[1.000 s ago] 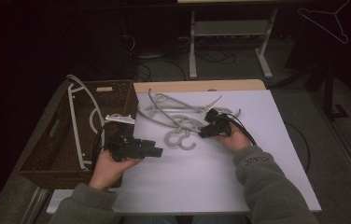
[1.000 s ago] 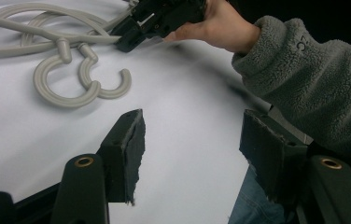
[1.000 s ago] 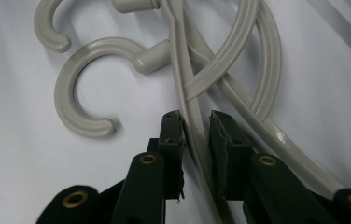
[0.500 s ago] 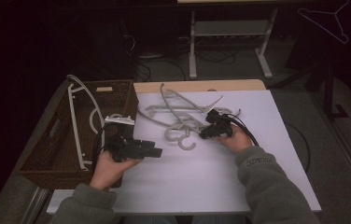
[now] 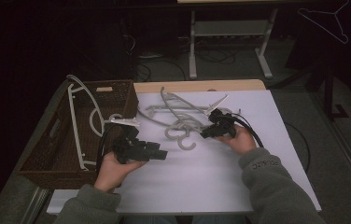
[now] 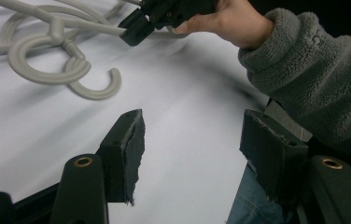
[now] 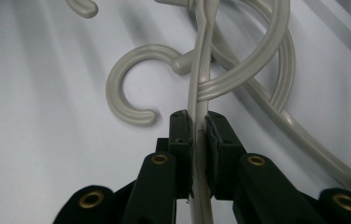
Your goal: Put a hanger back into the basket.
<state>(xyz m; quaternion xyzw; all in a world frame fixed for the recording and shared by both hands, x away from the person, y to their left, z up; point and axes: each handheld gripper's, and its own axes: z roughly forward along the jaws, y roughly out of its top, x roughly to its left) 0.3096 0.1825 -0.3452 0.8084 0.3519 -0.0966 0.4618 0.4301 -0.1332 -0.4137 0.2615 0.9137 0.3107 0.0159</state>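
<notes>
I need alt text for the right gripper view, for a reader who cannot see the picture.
The right gripper, rising from the bottom edge, has its two black jaws shut on the thin arm of a grey plastic hanger. Beyond it, more grey hangers with curved hooks lie tangled on the white table.

Grey plastic hangers [image 5: 178,114] are lying tangled on the white table; their round hooks [image 7: 129,95] are resting flat and overlapping; one thin hanger arm [image 7: 200,135] is sitting pinched on edge.

Dim room, dark surroundings; soft shadows; close views slightly blurred.
</notes>
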